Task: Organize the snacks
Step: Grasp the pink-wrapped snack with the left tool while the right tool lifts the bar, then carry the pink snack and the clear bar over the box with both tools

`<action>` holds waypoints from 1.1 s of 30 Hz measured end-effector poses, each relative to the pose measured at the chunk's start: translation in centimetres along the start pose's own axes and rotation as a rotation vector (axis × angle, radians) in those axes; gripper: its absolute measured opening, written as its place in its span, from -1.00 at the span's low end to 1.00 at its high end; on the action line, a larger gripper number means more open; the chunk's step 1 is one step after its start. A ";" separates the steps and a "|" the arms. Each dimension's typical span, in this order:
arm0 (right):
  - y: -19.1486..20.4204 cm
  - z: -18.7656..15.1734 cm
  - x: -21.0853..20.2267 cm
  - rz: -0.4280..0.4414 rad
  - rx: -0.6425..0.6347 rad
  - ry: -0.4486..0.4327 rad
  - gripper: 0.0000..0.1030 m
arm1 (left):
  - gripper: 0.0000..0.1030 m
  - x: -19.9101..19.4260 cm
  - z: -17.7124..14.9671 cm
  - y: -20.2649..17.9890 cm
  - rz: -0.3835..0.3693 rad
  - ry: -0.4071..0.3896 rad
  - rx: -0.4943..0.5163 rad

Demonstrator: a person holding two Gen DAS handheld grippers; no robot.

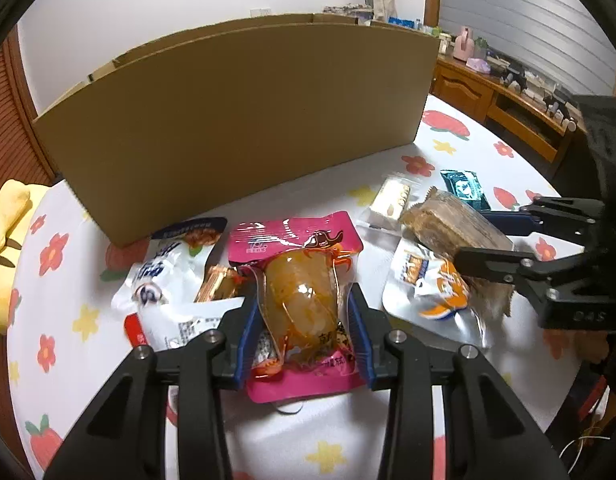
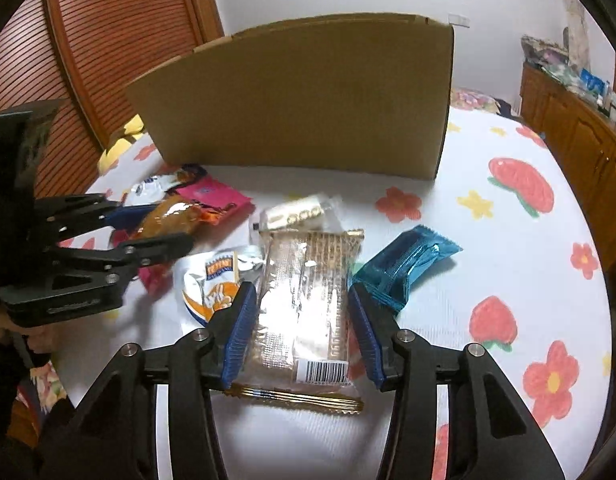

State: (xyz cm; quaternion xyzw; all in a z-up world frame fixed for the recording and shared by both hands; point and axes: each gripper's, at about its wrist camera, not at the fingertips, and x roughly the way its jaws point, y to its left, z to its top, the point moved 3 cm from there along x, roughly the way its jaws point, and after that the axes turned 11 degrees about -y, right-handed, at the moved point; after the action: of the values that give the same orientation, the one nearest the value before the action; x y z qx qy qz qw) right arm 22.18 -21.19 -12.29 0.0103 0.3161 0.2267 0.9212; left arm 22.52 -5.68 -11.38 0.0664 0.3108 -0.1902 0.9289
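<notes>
My left gripper [image 1: 304, 320] is shut on a pink snack packet [image 1: 296, 240] with an orange bulge, its blue pads against the bulge's sides. My right gripper [image 2: 302, 328] is open, and a long brown biscuit packet [image 2: 308, 300] lies between its pads with a thin gap on each side. Both packets rest on the flowered tablecloth [image 2: 488, 280]. A tall cardboard box [image 1: 236, 120] stands just behind the snacks. Its inside is hidden. From the left wrist, the right gripper [image 1: 472, 236] straddles the brown packet [image 1: 448, 224].
Loose snacks lie around: a white packet with blue print [image 1: 168, 276], a small gold wrapper [image 1: 218, 284], a white-and-orange pouch [image 2: 212, 280], a cream bar in clear wrap [image 2: 296, 212], a teal packet [image 2: 404, 260]. A yellow plush [image 1: 4, 248] sits at the left edge, wooden cabinets [image 2: 580, 140] at the right.
</notes>
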 end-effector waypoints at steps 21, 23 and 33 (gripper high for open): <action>0.3 -0.6 0.1 -0.017 -0.022 -0.024 -0.09 | -0.24 -5.6 -1.8 -0.6 -0.009 -0.114 -0.096; 0.3 -0.6 -0.1 -0.019 -0.022 -0.034 -0.14 | -0.24 -6.1 -1.7 -0.7 -0.006 -0.126 -0.091; 0.5 -0.5 -1.7 -0.032 -0.042 -0.137 -0.18 | -0.24 -7.9 -1.1 -0.9 -0.013 -0.180 -0.096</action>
State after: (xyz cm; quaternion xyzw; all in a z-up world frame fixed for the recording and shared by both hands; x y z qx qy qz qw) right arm 20.51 -21.57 -11.57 0.0015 0.2475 0.2174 0.9442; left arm 15.82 -3.74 -7.52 0.0025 0.2350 -0.1864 0.9539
